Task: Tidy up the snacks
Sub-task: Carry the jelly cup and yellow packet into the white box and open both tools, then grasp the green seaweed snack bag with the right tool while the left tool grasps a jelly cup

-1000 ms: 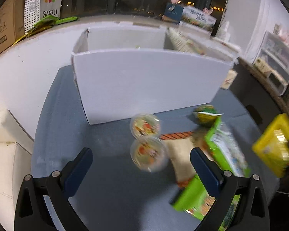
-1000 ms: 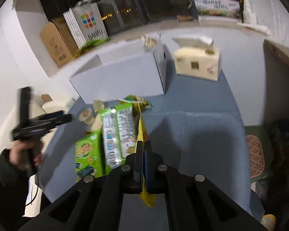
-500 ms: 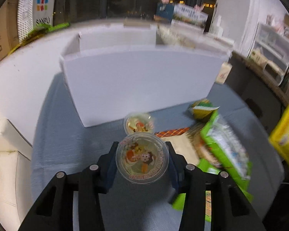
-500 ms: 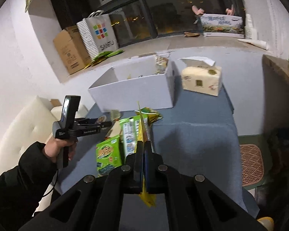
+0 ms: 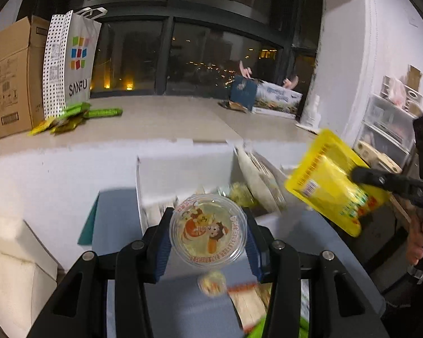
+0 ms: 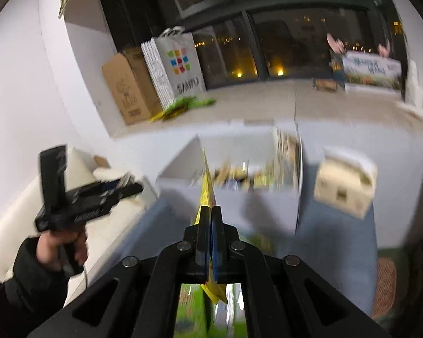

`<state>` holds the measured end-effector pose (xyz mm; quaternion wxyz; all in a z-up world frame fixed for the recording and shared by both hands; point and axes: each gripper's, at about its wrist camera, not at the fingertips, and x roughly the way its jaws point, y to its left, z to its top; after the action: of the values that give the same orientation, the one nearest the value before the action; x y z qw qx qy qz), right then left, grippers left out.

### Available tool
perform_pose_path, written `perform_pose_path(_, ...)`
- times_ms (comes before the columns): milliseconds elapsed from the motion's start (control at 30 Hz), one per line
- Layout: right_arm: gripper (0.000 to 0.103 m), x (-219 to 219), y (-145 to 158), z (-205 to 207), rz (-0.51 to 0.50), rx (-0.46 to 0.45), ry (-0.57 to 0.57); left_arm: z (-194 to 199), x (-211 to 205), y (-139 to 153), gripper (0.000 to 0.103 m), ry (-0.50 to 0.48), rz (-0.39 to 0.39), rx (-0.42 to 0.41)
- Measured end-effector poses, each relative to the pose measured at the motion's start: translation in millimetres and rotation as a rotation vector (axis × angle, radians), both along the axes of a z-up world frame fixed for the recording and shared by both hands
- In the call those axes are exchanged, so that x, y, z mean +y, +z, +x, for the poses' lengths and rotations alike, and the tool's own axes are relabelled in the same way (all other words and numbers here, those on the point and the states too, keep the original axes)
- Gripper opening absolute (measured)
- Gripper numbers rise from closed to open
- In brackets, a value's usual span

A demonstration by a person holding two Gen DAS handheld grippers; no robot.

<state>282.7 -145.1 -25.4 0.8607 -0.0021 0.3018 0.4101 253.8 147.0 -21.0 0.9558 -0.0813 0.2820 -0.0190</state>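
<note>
Holding a jelly cup [image 5: 208, 233] in the left gripper [image 5: 208, 242]: jaws closed in on its sides, blue pads touching the rim, printed lid facing the camera. We have it lifted off the tabletop [image 5: 121, 225], just in front of the near wall of the white box [image 5: 183, 174].

Right gripper [image 6: 210, 225]: jaws fully pressed together on the edge of a yellow snack packet [image 6: 207, 186]. In the left wrist view the same packet [image 5: 335, 180] hangs flat-side on, to the right of the box and level with its open top. From the right wrist view it is edge-on, in front of the box [image 6: 239, 152]; frame is blurred, so we cannot tell if it is over the opening.

Inside the box: several packets, a large pale one [image 5: 256, 174] leaning at the right end.

In front of the box, on the tabletop: a second jelly cup [image 5: 212, 281], a beige packet [image 5: 248, 304], green packets [image 6: 194, 304]. Right of the box: a tissue pack [image 6: 347, 188]. Behind the box, on the ledge: a paper bag [image 5: 70, 62] and a cardboard carton [image 5: 14, 76].
</note>
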Motion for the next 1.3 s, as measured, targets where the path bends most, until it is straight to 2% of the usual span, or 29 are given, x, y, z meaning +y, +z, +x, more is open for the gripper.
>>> perform_pose_path(133, 0.000, 41, 20, 55, -0.007, -0.003, -0.038, 52, 5, 2, 0.050, 0.000, 0.032, 0.032)
perform_pose_path(300, 0.000, 87, 14, 109, -0.070, 0.030, -0.079, 101, 12, -12, 0.052, 0.012, 0.067, 0.092)
perform_pose_path(333, 0.000, 95, 12, 116, -0.086, 0.018, -0.085, 108, 14, -15, 0.057, 0.026, 0.078, 0.111)
perform_pose_path(400, 0.002, 105, 9, 128, -0.118, -0.011, -0.125, 119, 20, -23, 0.099, 0.058, 0.090, 0.146)
perform_pose_path(433, 0.007, 109, 6, 136, -0.121, -0.008, -0.130, 118, 22, -25, 0.103, 0.063, 0.083, 0.140)
perform_pose_path(467, 0.040, 113, 5, 142, -0.136, 0.001, -0.139, 115, 22, -27, 0.103, 0.059, 0.075, 0.135)
perform_pose_path(500, 0.069, 115, 4, 146, -0.142, 0.005, -0.143, 112, 22, -29, 0.103, 0.057, 0.071, 0.143)
perform_pose_path(533, 0.103, 113, 3, 145, -0.126, -0.004, -0.138, 109, 21, -30, 0.103, 0.064, 0.076, 0.145)
perform_pose_path(667, 0.103, 108, 1, 137, -0.113, -0.016, -0.124, 96, 18, -33, 0.103, 0.065, 0.082, 0.136)
perform_pose_path(867, 0.103, 92, 7, 111, -0.099, -0.023, -0.096, 58, 4, -20, 0.103, 0.041, 0.067, 0.094)
perform_pose_path(1100, 0.103, 50, 6, 49, -0.080, -0.059, -0.047, -25, -35, -1, 0.103, 0.015, 0.051, 0.034)
perform_pose_path(1200, 0.103, 20, -8, 15, -0.058, -0.028, -0.030, -54, -52, -8, 0.103, -0.012, 0.040, 0.042)
perform_pose_path(1300, 0.103, -4, -22, -17, -0.076, -0.036, -0.034, -81, -67, -21, 0.103, -0.010, 0.029, 0.071)
